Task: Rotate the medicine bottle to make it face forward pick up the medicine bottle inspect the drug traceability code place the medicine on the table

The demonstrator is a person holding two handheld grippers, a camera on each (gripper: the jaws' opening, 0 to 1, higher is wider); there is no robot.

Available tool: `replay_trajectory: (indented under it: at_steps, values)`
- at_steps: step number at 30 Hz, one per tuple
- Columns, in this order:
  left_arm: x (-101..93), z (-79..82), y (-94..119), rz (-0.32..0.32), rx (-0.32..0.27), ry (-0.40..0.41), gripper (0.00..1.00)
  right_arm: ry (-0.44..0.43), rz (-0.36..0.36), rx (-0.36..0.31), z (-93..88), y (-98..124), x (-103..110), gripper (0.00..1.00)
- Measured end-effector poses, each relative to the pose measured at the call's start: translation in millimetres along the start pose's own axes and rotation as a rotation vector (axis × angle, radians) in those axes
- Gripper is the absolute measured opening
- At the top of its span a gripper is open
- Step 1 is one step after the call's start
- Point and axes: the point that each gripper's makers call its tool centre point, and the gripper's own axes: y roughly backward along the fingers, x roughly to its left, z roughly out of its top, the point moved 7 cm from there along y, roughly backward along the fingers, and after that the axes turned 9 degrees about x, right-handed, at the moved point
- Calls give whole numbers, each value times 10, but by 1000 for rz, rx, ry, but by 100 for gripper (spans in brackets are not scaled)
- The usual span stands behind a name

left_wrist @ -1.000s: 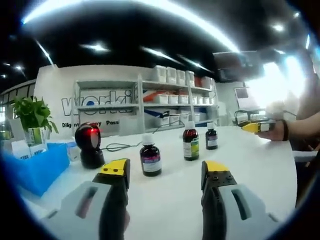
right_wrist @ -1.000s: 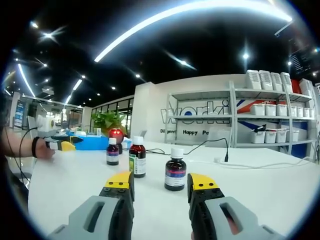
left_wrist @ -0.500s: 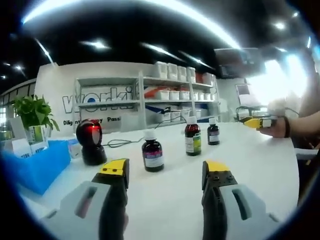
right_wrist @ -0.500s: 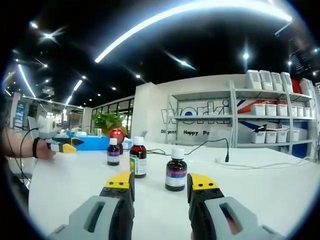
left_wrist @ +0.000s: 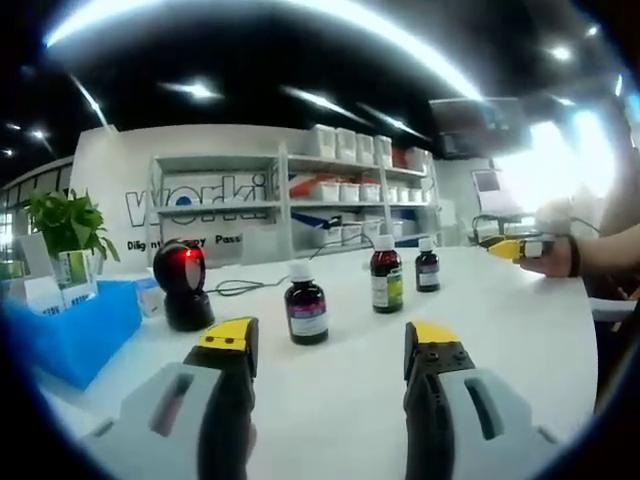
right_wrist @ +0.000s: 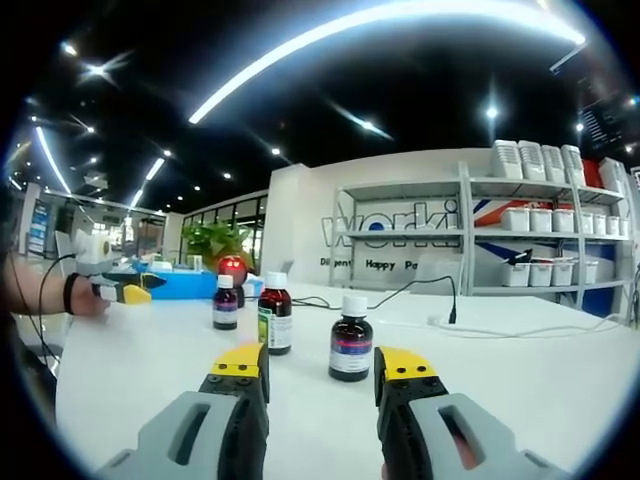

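Observation:
Three brown medicine bottles with white caps stand upright on the white table (left_wrist: 520, 320). In the left gripper view the nearest bottle (left_wrist: 306, 313) has a purple-and-white label, the middle bottle (left_wrist: 385, 281) a green one, and the small bottle (left_wrist: 427, 266) is farthest. My left gripper (left_wrist: 330, 345) hovers open and empty just short of the nearest bottle. In the right gripper view the same three are the purple-label bottle (right_wrist: 350, 338), the green-label bottle (right_wrist: 275, 315) and the small bottle (right_wrist: 226, 303). My right gripper (right_wrist: 320, 365) is open and empty, a little short of the purple-label bottle.
A black scanner (left_wrist: 185, 285) with a red light stands left of the bottles, a cable (left_wrist: 240, 291) trailing behind it. A blue bin (left_wrist: 70, 335) and a potted plant (left_wrist: 65, 225) sit at the far left. White shelving (right_wrist: 540, 240) lines the back wall.
The left gripper view has shifted slightly, so the bottles sit a little more to the right in it. Nothing on the table has moved, and both grippers stay open.

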Motion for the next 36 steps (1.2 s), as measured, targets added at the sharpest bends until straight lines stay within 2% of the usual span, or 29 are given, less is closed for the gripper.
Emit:
replay_trajectory:
  at_steps: [36]
  values:
    - [-10, -8, -1, 1, 7, -7, 51, 3, 0, 3, -2, -5, -2, 36]
